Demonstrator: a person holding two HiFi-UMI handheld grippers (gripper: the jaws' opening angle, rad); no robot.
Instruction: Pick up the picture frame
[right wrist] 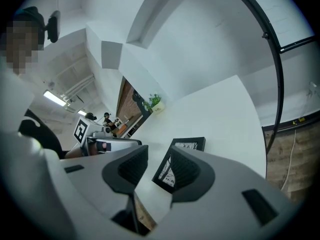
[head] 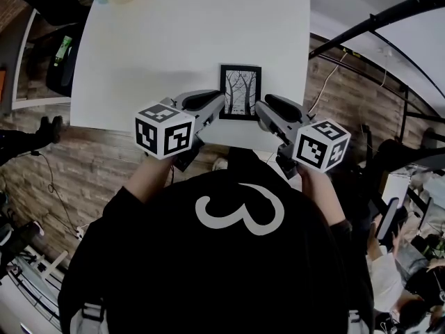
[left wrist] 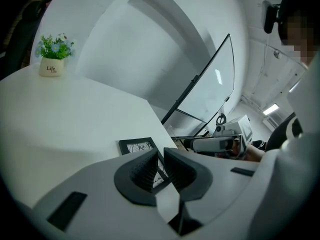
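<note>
- Small black rectangular picture frame lies flat at near edge of white surface.
- Jaws: left gripper barely parted, right gripper wide, both empty.
- We judge it light, stiff, maybe glazed; take opposite side rails.

- Bright, even, diffuse light is recorded in all three views. The white worktop is rendered close to clipping, with little surface detail.
- A ceiling strip light is seen glowing in the right gripper view; no hard glare is produced by it.
- Only a faint, soft-edged grey shadow is noted on the worktop near the left tool and the right tool.
- Strong wide-angle distortion is observed: the black pole is bowed, and the corners of both gripper views are vignetted to black.
- The tool bodies nearest the lenses are rendered slightly soft.
- The head view's margins are recorded darker and smeared.
</note>
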